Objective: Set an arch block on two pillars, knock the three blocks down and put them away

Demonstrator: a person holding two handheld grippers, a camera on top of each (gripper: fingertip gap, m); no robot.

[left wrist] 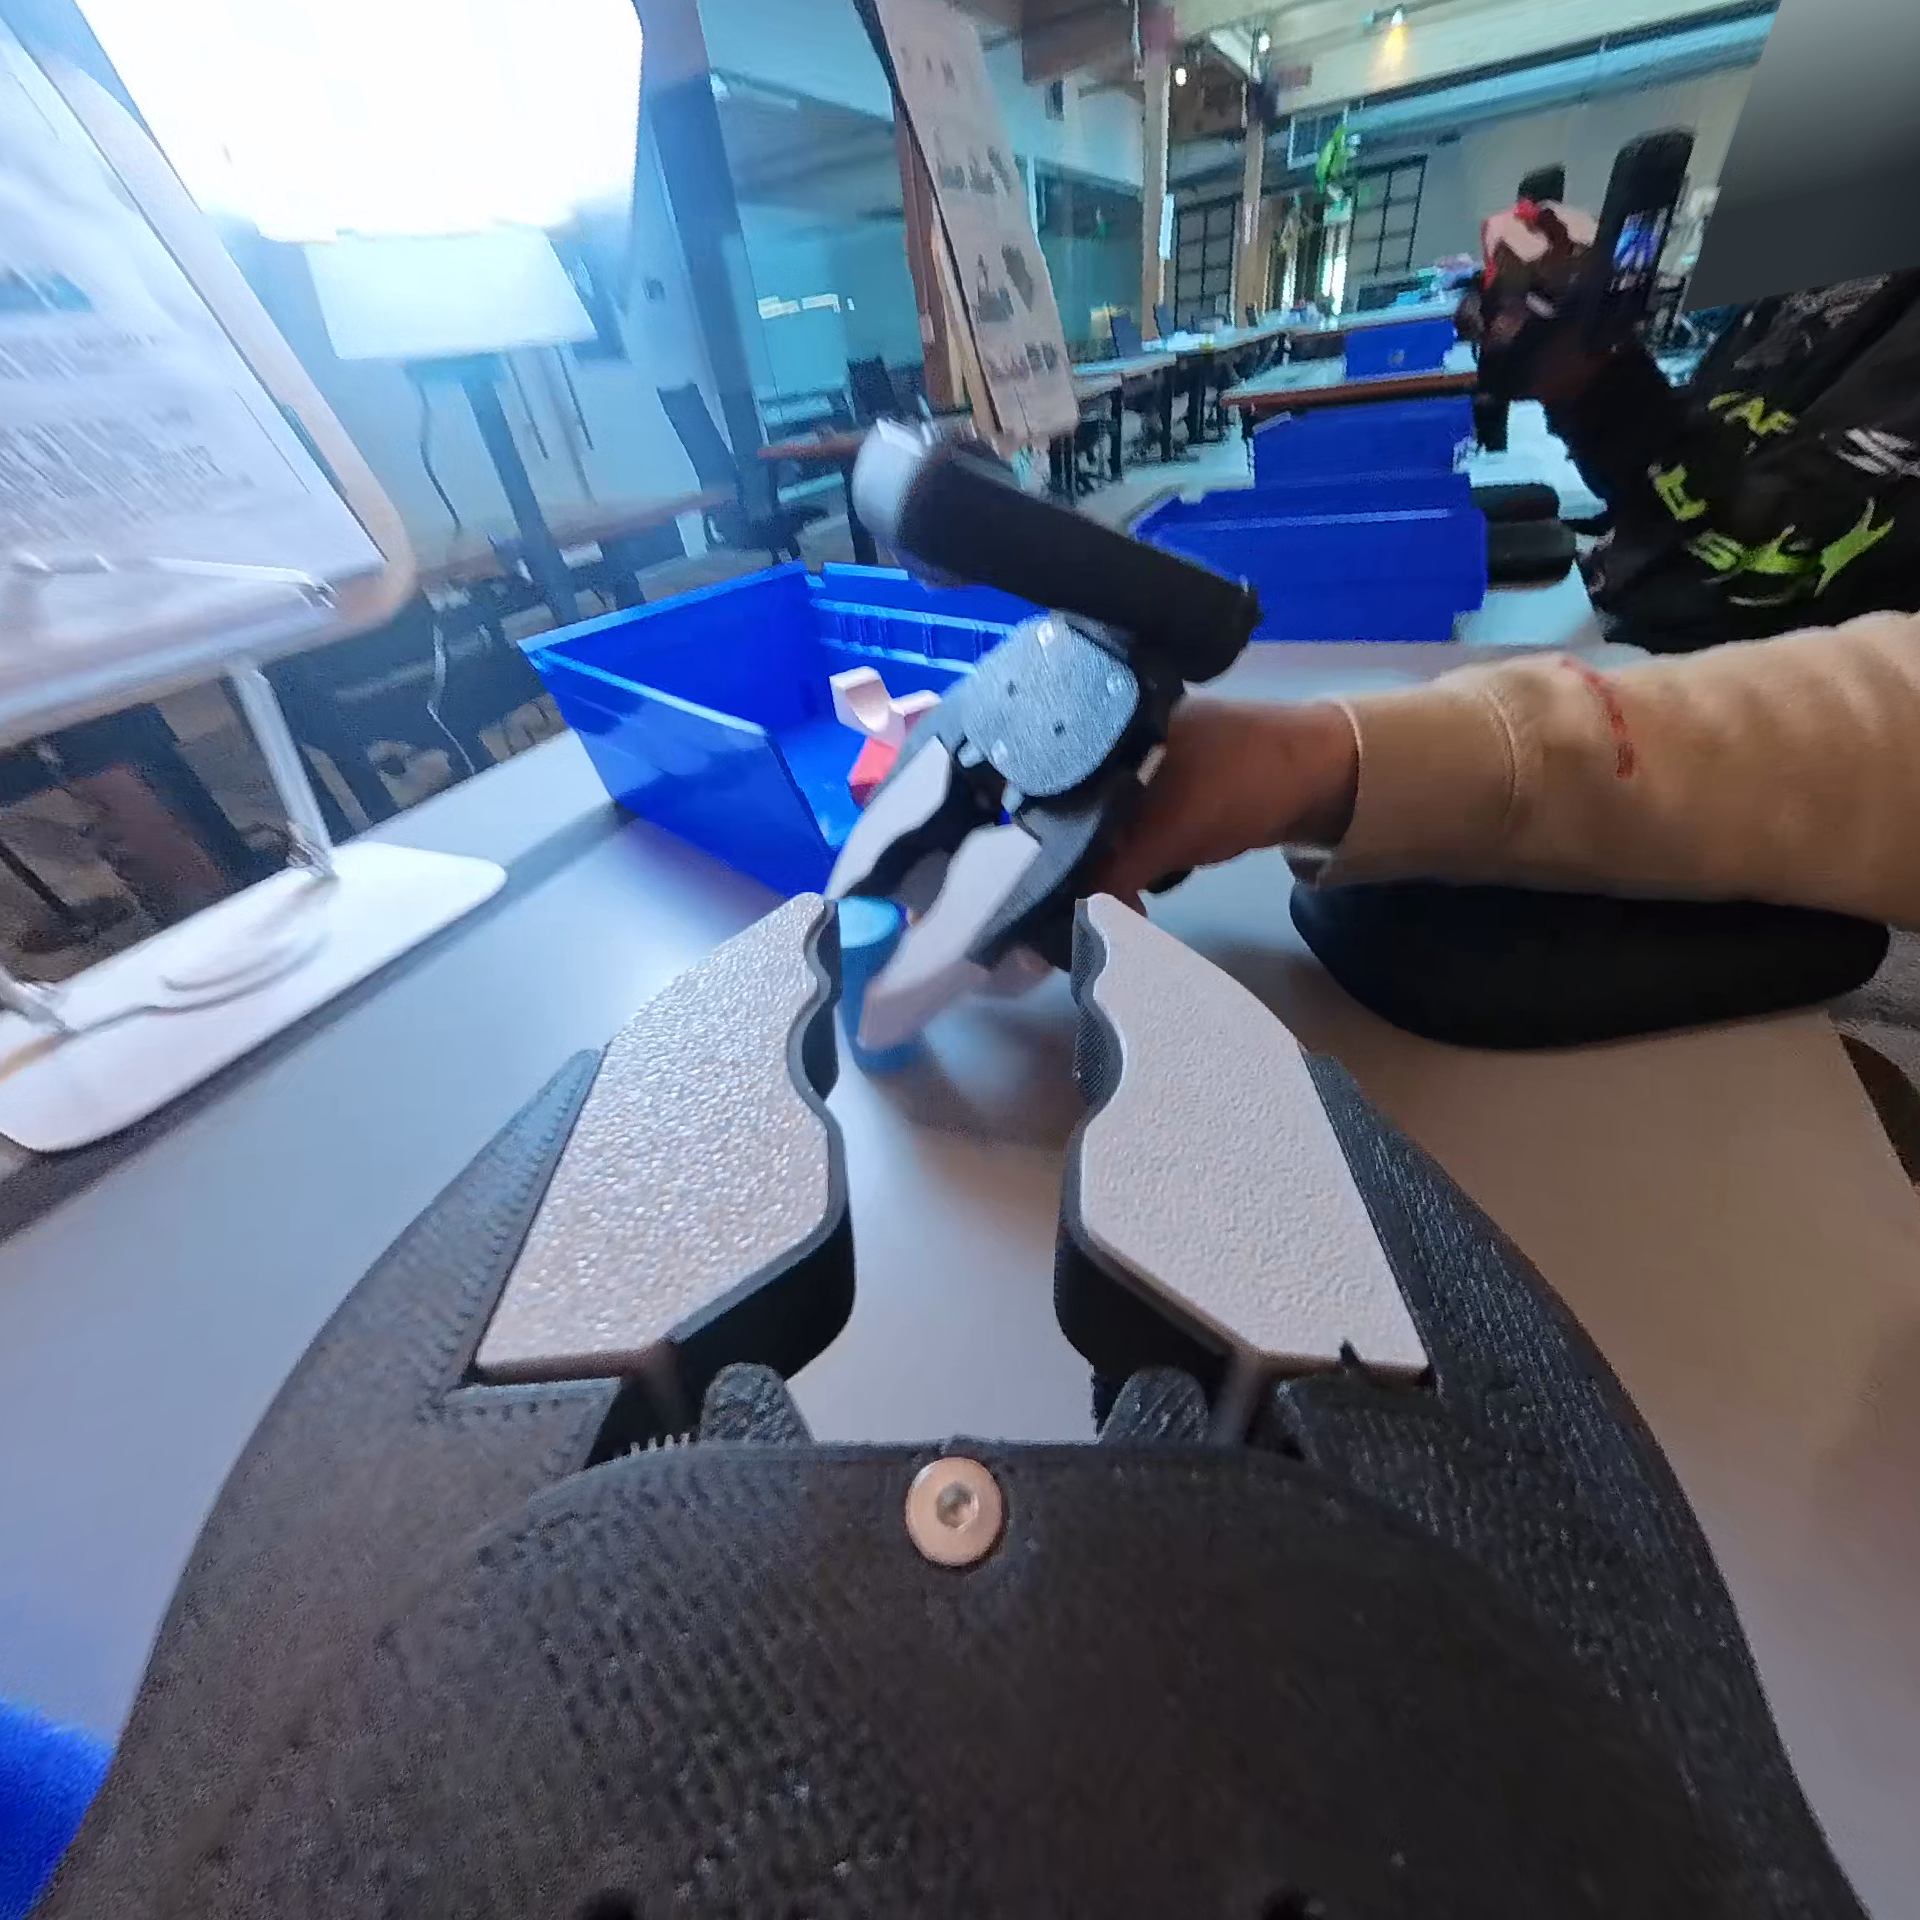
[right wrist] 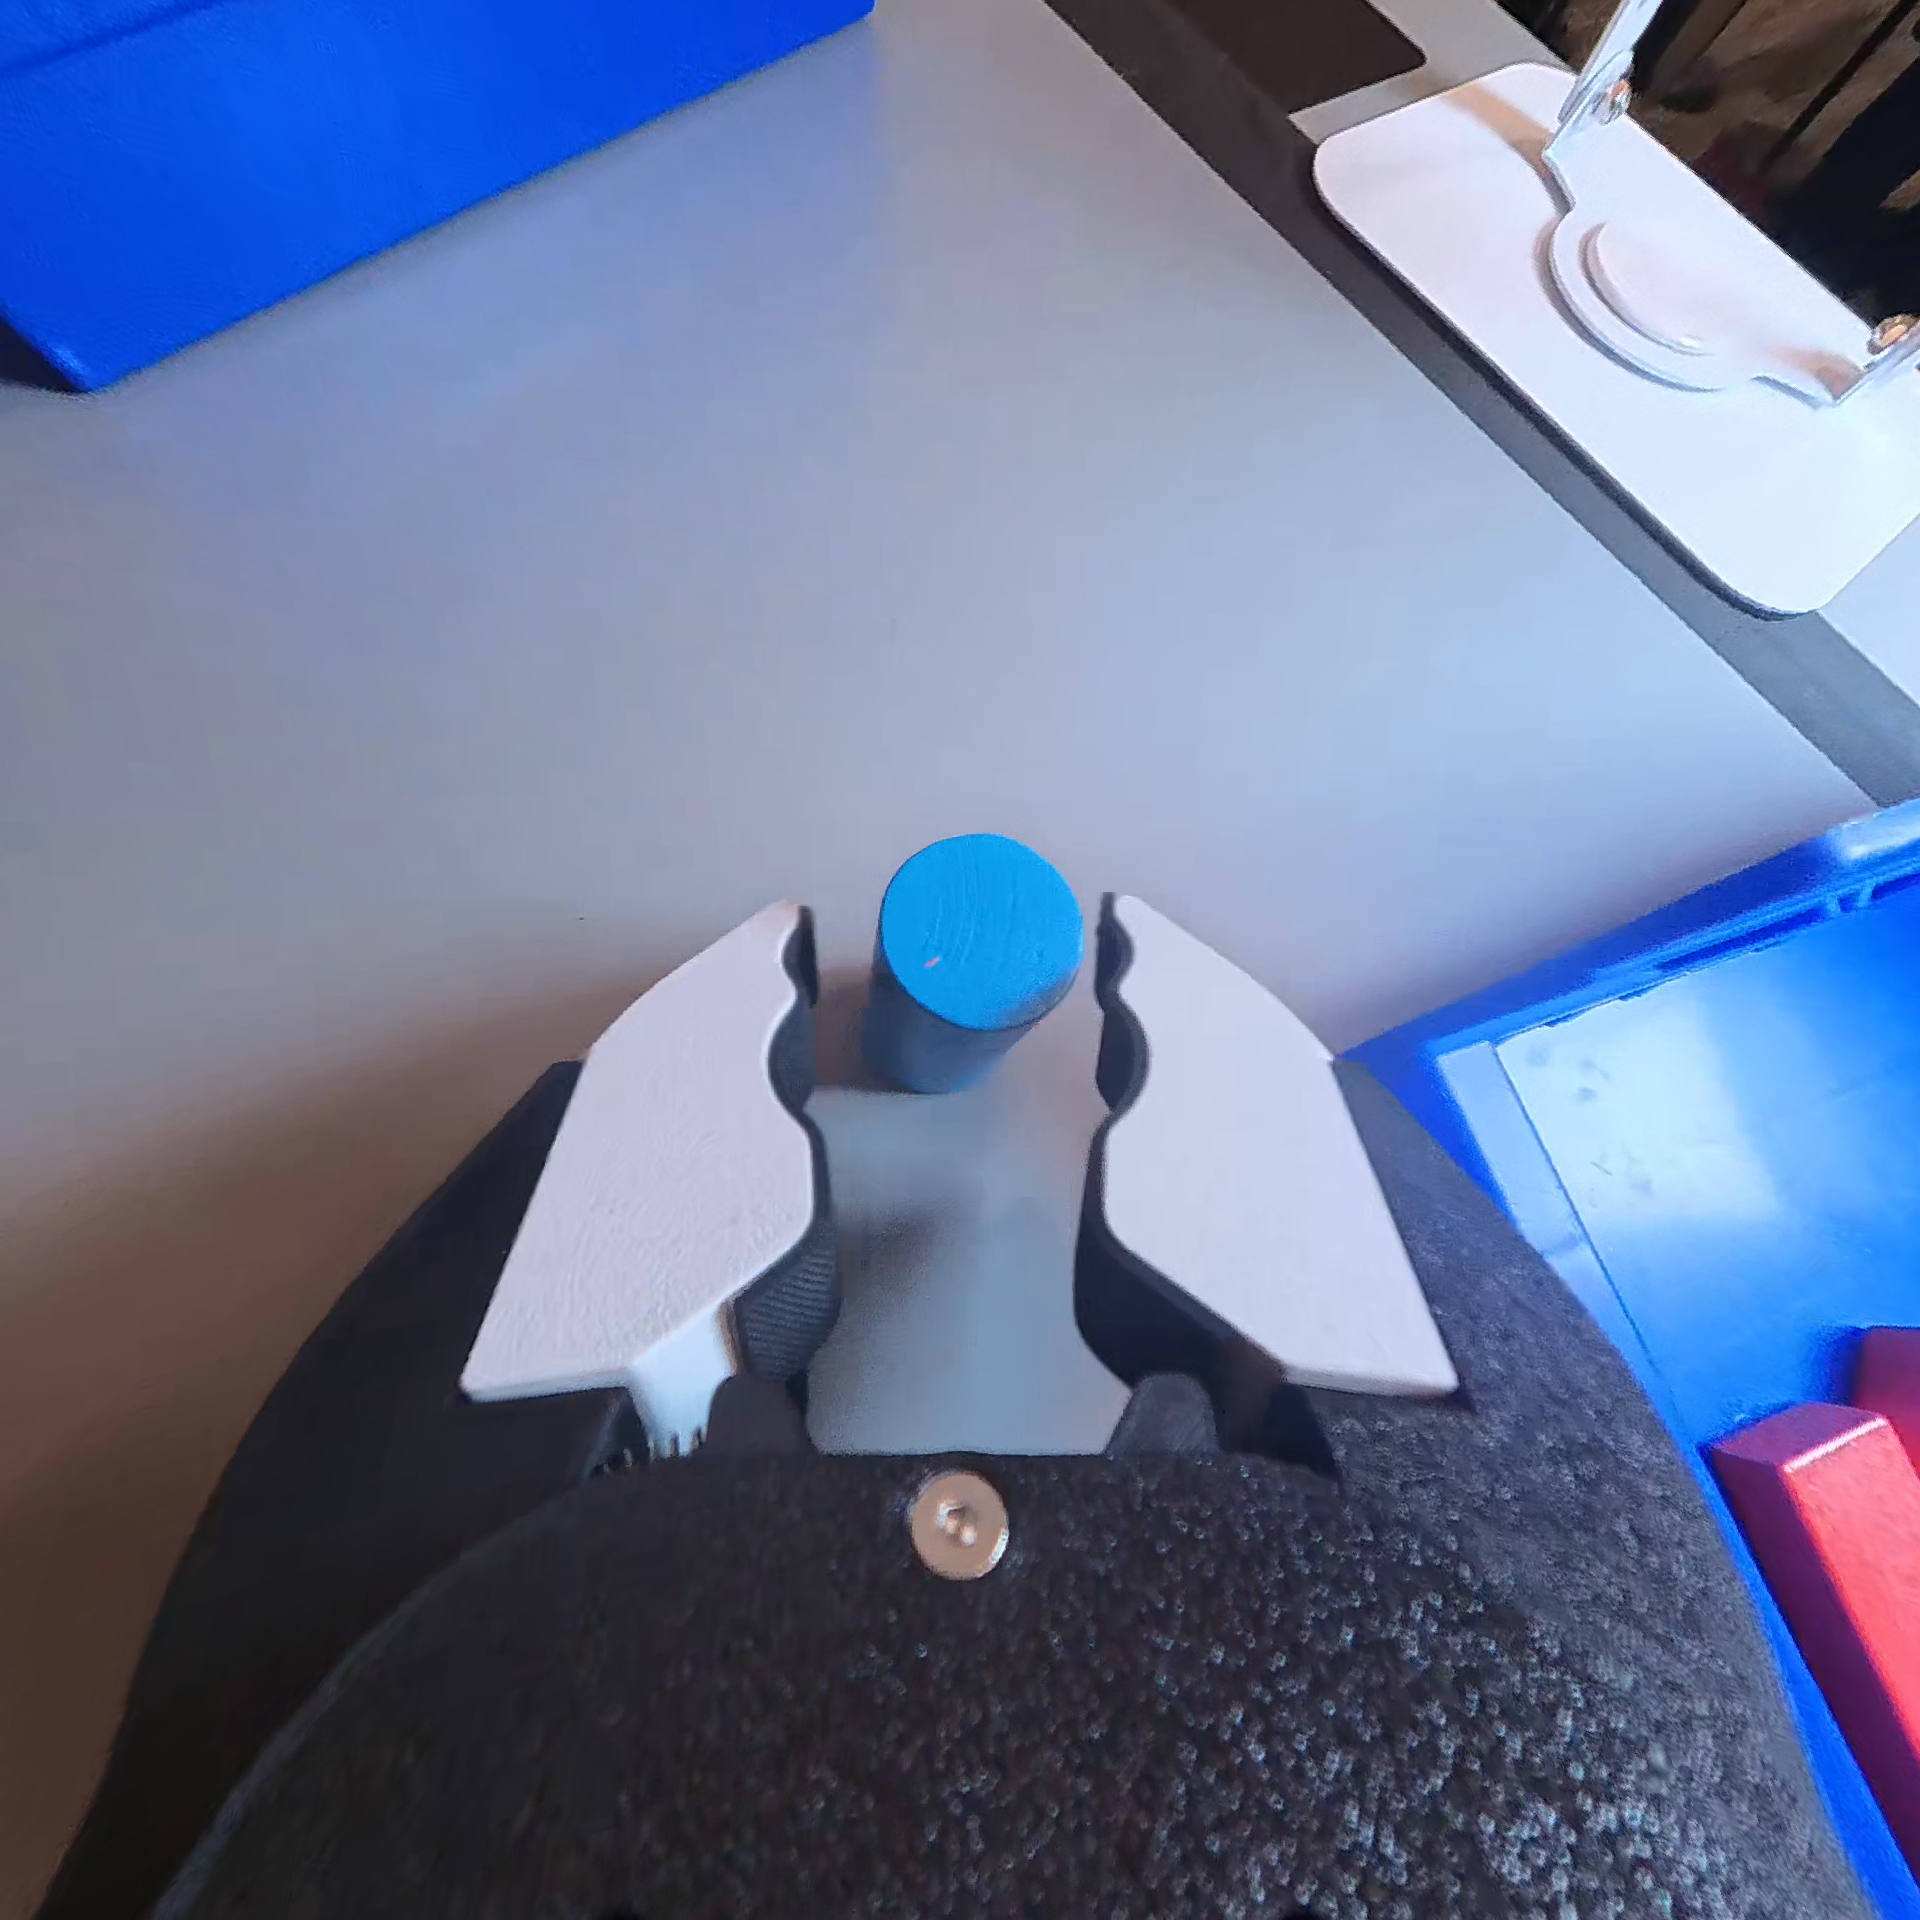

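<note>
Blue bin holding pink arch block and red block.
Beside bin: upright blue cylinder between right gripper spread fingers, untouched; left gripper released, empty.

Setting: large open-plan workspace, of the lab or maker-space kind. Evidence, left wrist view:
- long rows of tables receding into a deep hall, office chairs tucked under them;
- high ceiling with spot lights and exposed beams;
- glass partition walls behind the near table;
- blue plastic storage bins set out on several tables, one near bin holding coloured blocks;
- cardboard sheets leaning upright;
- clear acrylic sign holder on a white base at the table edge;
- smooth grey tabletop with a dark edge strip, seen in both views.
</note>
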